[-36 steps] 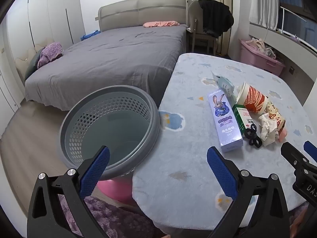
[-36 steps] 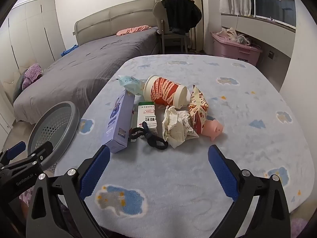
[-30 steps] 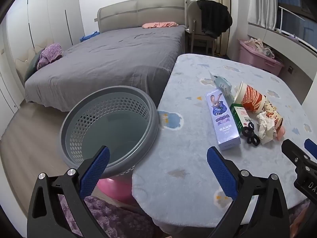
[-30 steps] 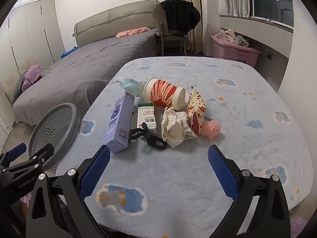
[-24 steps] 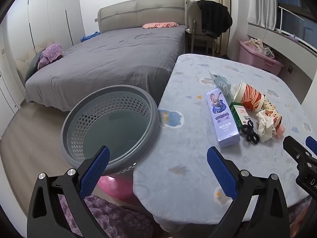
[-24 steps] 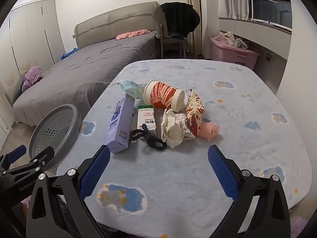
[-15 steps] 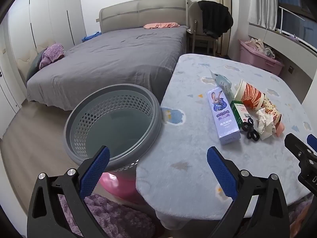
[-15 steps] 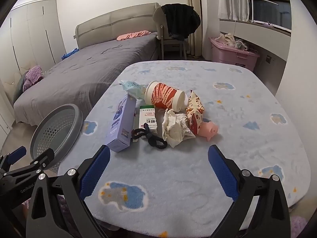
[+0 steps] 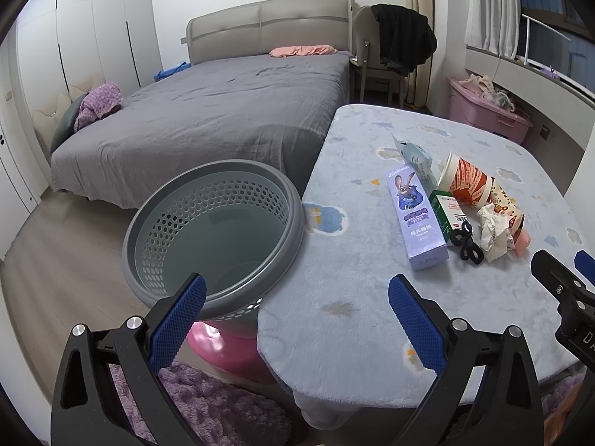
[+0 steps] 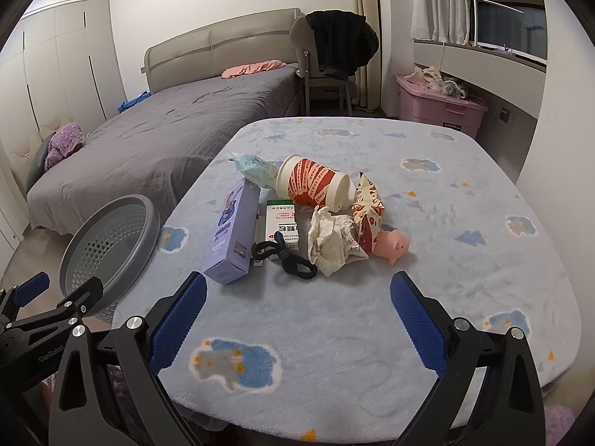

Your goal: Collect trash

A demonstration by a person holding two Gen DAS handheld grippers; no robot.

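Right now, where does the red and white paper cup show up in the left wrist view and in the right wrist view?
Left wrist view: the paper cup lies on its side at right of centre, just right of the purple box.
Right wrist view: the paper cup lies near the middle, just above the crumpled paper.
Shared landmark: the purple box, left of the cup in both views.

Tipped red paper cup (image 10: 316, 185), crumpled tissue (image 10: 333, 241), snack wrapper (image 10: 367, 211) clustered mid-table, grey perforated basket (image 9: 215, 238) beside table
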